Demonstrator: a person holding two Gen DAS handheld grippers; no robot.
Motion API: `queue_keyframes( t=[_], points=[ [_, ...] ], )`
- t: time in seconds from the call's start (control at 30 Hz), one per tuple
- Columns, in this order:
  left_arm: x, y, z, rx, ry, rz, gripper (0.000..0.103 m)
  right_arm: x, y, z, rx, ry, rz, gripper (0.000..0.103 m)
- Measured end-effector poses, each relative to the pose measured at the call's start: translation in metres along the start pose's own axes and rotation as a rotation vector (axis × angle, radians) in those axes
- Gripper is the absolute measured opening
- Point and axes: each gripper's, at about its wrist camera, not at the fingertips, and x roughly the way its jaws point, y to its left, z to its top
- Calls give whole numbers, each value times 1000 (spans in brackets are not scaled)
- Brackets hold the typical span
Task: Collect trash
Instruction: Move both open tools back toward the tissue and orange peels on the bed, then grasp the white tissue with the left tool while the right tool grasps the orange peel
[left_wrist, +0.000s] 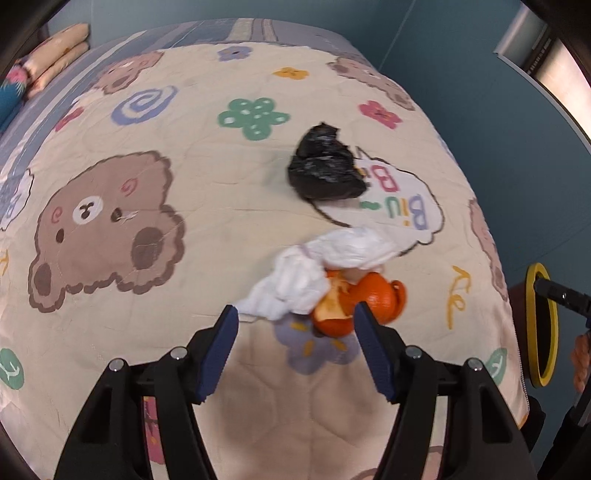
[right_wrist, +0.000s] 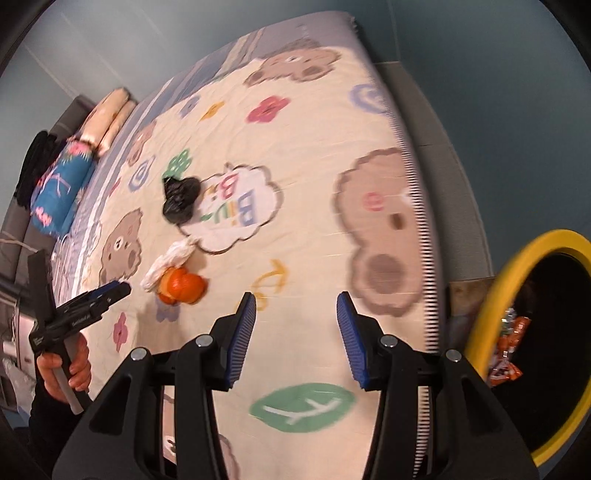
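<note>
Orange peel (left_wrist: 364, 301) sits just ahead of the left gripper (left_wrist: 295, 325), whose jaws stand apart with nothing between them; the right gripper (right_wrist: 295, 321) hangs over bare quilt (right_wrist: 314, 147), its jaws also apart and empty. To take the peel cleanly, I judge the left jaws should drop straight over its curled mound and close across its narrow width, clear of the white tissue (left_wrist: 325, 266) touching its far side. The tissue's long axis runs diagonally away toward the black bag (left_wrist: 325, 166). The yellow-rimmed bin (right_wrist: 491, 295) waits beside the bed
</note>
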Motion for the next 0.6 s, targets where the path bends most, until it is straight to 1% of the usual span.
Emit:
queue_keyframes(
  t=[0.27,0.43,0.6],
  points=[
    [24,27,3,-67,29,-4,62,51,52,3,-61,81,51,44],
    [40,38,3,-111,56,-35,62,84,76,6,-72,133,100,44],
    [51,39,5,-138,73,-74,61,106,95,9,-74,159,133,44]
  ],
)
